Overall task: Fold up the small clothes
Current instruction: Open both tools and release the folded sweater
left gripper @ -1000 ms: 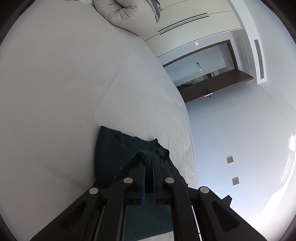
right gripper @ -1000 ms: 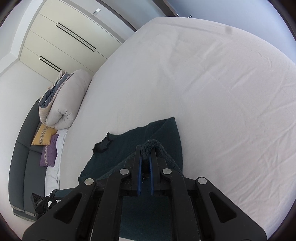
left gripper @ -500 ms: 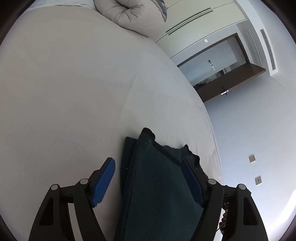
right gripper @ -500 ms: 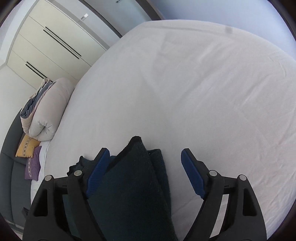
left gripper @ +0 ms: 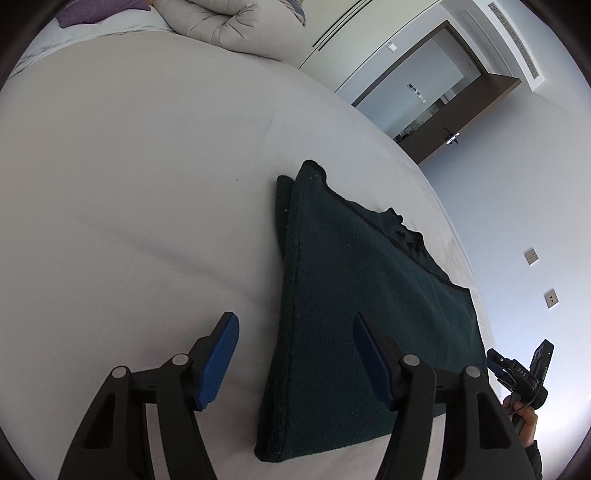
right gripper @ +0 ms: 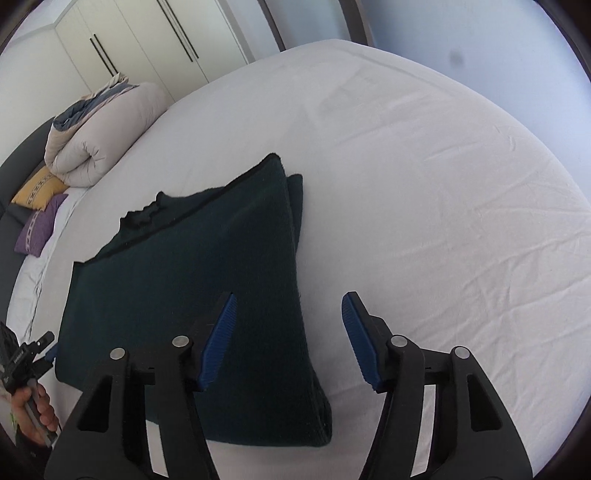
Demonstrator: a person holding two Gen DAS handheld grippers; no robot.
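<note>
A dark green knitted garment [left gripper: 369, 295] [right gripper: 184, 277] lies folded in layers on the white bed sheet [left gripper: 129, 184] [right gripper: 443, 184]. My left gripper [left gripper: 294, 319] hovers over the garment's near left edge. Its jaws are closing, and the blue pads [left gripper: 221, 362] stand apart from the cloth. My right gripper [right gripper: 290, 297] hangs over the near right edge. Its jaws are closing too, and its pads [right gripper: 218, 339] press on nothing. The fold's edge runs between the fingers in each view. Each wrist view shows the other gripper in a hand at the bottom corner.
A rolled beige duvet [left gripper: 229, 22] [right gripper: 99, 129] lies at the head of the bed, with a yellow pillow [right gripper: 38, 186] and a purple pillow [right gripper: 38, 229] beside it. White wardrobe doors [right gripper: 147, 37] and a dark-framed doorway [left gripper: 436, 92] stand beyond the bed.
Both grippers were shut on the garment's lifted edge. They let go and opened wide, and the cloth dropped flat into a fold. Both have since drawn back and down, jaws narrowing.
</note>
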